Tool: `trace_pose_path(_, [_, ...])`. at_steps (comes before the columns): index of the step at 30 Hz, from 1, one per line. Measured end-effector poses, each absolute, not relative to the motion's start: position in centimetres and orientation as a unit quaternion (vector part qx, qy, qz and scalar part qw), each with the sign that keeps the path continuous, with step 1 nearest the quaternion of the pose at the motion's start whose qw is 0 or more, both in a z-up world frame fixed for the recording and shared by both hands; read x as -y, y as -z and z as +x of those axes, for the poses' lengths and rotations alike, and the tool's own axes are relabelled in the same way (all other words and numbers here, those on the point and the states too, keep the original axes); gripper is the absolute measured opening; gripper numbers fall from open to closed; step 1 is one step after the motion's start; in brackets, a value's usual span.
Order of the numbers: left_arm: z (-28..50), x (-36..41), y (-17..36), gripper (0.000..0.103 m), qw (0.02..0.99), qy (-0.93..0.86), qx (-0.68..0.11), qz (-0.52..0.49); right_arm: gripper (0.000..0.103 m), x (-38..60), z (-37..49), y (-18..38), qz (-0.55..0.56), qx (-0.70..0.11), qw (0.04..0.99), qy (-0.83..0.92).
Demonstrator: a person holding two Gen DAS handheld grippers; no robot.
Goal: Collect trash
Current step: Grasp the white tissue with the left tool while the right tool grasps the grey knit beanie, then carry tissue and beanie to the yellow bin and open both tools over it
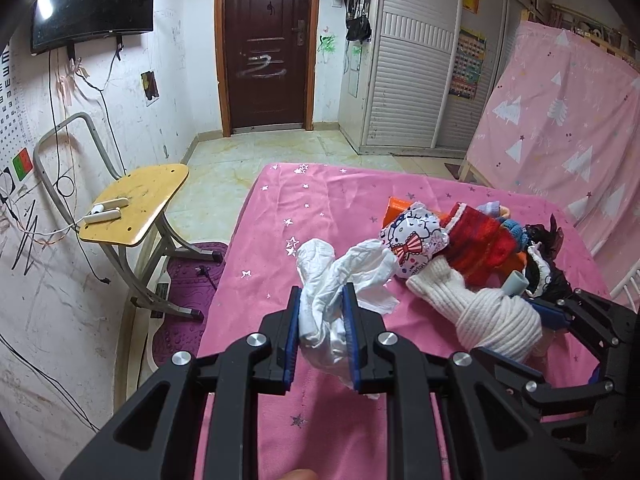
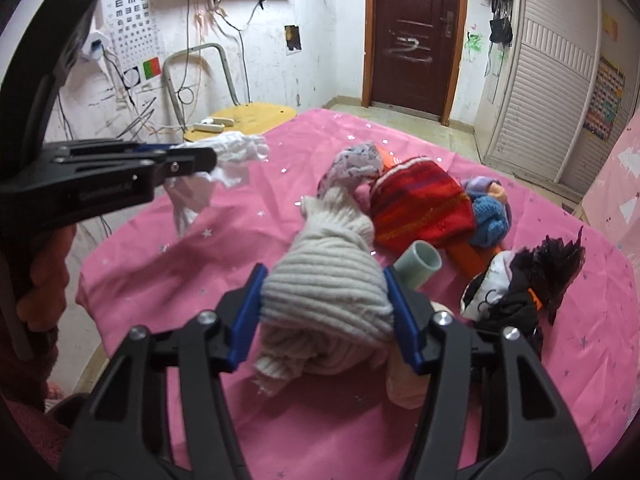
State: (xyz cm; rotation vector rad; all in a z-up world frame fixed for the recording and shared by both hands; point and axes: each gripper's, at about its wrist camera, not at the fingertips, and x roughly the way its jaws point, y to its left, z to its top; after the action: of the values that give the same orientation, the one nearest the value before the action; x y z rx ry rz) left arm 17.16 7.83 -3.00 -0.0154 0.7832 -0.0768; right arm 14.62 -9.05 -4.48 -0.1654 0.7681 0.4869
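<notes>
Across a tabletop [image 1: 344,208] draped in a pink, star-printed cloth, in a room with a dark wooden door [image 1: 267,44] and a wall-mounted television [image 1: 94,0], two hand-held grippers work over a heap of clutter. Leaning at the right edge of the left wrist view is a pink mattress [image 1: 560,112] printed with white trees; white slatted wardrobe doors [image 1: 416,68] fill the wall beside it. Left of the tabletop stands a yellow-seated chair [image 1: 136,208] with a white power strip [image 1: 106,210] lying on its seat.

On the cloth, a cream ribbed knit bundle [image 2: 324,292] lies nearest the right wrist camera. Behind it are a red striped knit piece [image 2: 420,204], a blue knit item [image 2: 490,216], a cartoon-print fabric bundle [image 1: 414,240] and a black fabric clump [image 2: 536,280]. A grey plastic tube [image 2: 420,264] rests just beside the cream bundle, partly behind a blue pad.

The left gripper [image 1: 322,324] is clamped tight on a crumpled white tissue [image 1: 324,280], held clear above the pink cloth, its loose ends spilling forward past the blue pads. The right gripper [image 2: 326,308] straddles the cream bundle, its blue pads [image 2: 250,316] set against both flanks of the knit; the bundle sits on the cloth. A fingertip [image 1: 298,474] shows at the bottom edge of the left wrist view.
</notes>
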Motion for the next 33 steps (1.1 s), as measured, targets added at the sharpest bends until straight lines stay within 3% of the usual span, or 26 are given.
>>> trace_pose_path(14, [15.6,-4.5,-1.3,0.012,0.939,0.033,-0.342,0.023,0.052,15.1,12.5,-1.3,0.036,-0.284,0.917,-0.278])
trace_pose_path(33, [15.7,10.9,-4.5,0.012,0.939,0.127,-0.313,0.062,0.052,32.3,9.5,-3.3,0.154,-0.207,0.953,-0.159])
